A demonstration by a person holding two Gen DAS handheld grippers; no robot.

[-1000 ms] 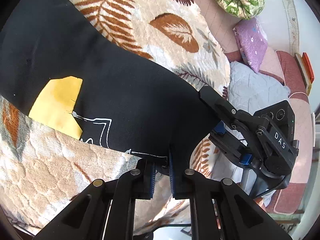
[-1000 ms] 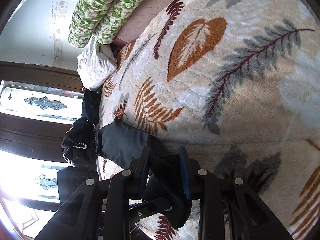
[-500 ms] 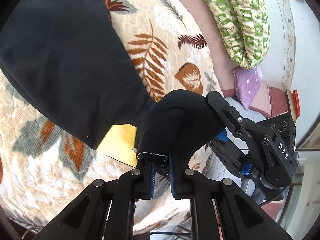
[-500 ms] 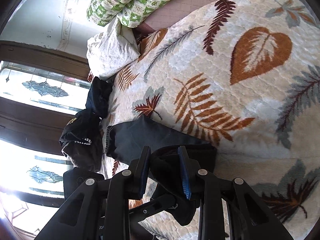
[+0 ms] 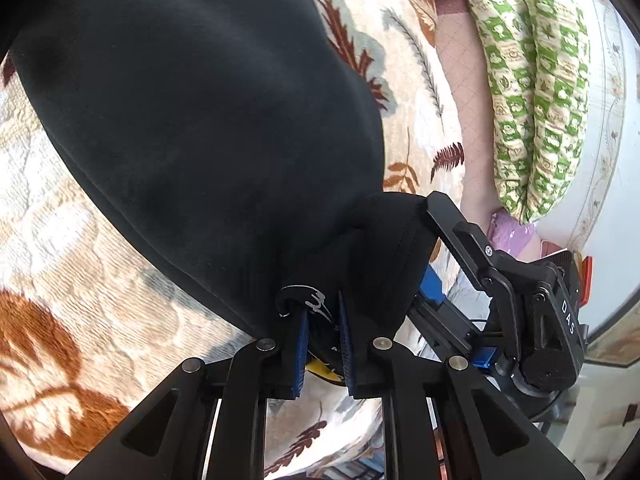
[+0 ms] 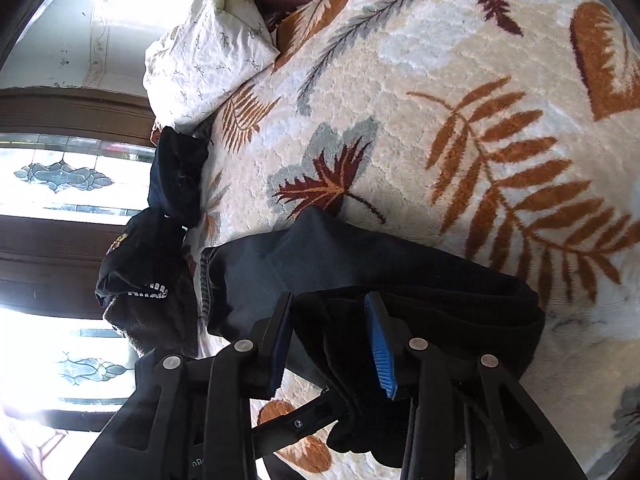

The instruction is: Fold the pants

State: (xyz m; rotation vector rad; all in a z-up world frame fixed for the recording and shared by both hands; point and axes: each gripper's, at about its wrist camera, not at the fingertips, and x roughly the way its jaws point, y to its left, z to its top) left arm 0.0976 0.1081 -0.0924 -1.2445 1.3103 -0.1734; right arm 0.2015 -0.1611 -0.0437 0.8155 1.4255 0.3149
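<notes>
The left claw (image 5: 323, 334) is pressed almost together and pinches a bunched edge of the black pants (image 5: 192, 112); the fabric with a white printed line sits between its blue pads, and a small yellow patch shows just below them. From that pinch the pants spread up and to the left as one broad dark layer over the bed (image 5: 60, 260), which carries a cream blanket with brown and grey leaf prints. The right claw (image 6: 330, 344) is just beside the left one, at the same bunched end of the pants; its jaws are opening, and dark folded fabric lies between them, touching the left finger, while the blue pad (image 6: 382, 354) of the right finger stands slightly clear of the cloth. In the right wrist view the pants (image 6: 360, 264) lie folded on the blanket, with a ribbed hem toward the bed's left edge. Near that edge lies a separate heap of dark clothing (image 6: 152, 264) with white lettering. A white patterned pillow (image 6: 204, 48) rests at the bed's far left corner. A green and white patterned bolster (image 5: 540, 92) lies along the far side of the bed, with a purple cushion (image 5: 512, 228) near its end.
</notes>
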